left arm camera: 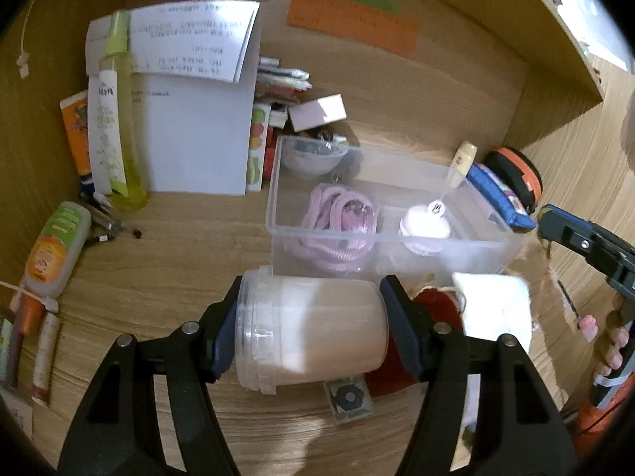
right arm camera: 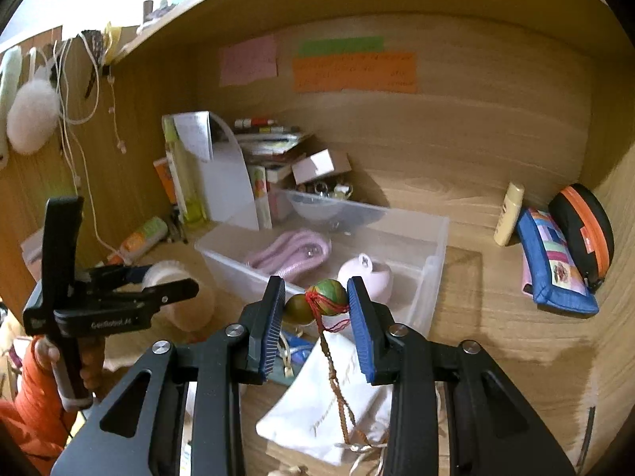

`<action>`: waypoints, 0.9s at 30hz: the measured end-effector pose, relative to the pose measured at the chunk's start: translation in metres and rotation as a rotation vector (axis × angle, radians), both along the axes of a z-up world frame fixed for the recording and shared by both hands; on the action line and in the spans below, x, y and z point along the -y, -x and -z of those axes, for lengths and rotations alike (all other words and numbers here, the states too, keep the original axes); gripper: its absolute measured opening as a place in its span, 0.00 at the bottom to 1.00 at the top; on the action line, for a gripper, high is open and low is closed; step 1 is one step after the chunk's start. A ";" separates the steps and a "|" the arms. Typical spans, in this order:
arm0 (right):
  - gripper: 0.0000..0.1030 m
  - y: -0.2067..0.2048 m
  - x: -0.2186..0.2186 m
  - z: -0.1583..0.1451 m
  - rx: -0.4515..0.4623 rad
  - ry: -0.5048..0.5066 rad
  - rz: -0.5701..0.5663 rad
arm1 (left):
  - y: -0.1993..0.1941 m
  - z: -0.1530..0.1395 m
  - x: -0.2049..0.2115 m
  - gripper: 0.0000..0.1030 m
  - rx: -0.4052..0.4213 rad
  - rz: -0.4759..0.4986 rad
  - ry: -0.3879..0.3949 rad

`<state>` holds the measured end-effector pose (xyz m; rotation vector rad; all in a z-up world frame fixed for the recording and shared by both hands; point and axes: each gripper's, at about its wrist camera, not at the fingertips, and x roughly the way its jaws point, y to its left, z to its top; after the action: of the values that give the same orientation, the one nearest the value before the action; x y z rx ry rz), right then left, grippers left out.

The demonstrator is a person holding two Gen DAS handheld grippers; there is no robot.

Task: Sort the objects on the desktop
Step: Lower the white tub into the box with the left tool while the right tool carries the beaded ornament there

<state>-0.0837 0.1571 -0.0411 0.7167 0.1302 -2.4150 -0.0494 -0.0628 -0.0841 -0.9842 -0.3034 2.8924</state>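
My left gripper [left arm camera: 311,319] is shut on a translucent white jar [left arm camera: 309,329], held sideways above the desk just in front of a clear plastic bin [left arm camera: 468,250]. The bin holds a pink coiled cord [left arm camera: 337,222] and a pale pink round item [left arm camera: 424,230]. My right gripper [right arm camera: 317,309] is shut on two green beads on a red cord [right arm camera: 325,299], held just before the bin [right arm camera: 432,277], with a braided cord hanging below. The left gripper [right arm camera: 158,281] with the jar also shows at the left in the right wrist view.
A white cloth pouch [right arm camera: 329,408] lies on the desk below the right gripper. A blue pouch [right arm camera: 555,261], an orange-and-black case [right arm camera: 583,234] and a small cream bottle [right arm camera: 510,214] stand at the right. Bottles, papers and boxes [left arm camera: 174,119] crowd the back left.
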 end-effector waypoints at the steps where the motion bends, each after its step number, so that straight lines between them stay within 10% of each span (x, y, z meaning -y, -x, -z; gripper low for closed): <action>1: 0.29 0.001 0.000 -0.002 -0.004 0.009 -0.002 | -0.002 -0.004 0.000 0.64 -0.010 0.000 -0.004; 27: 0.29 0.041 0.009 -0.023 -0.022 0.066 -0.005 | 0.037 -0.064 -0.006 0.64 -0.118 0.026 -0.016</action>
<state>-0.1247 0.1484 -0.0185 0.6587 0.0606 -2.4112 -0.0863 -0.0572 -0.0203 -0.8044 -0.3030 2.9050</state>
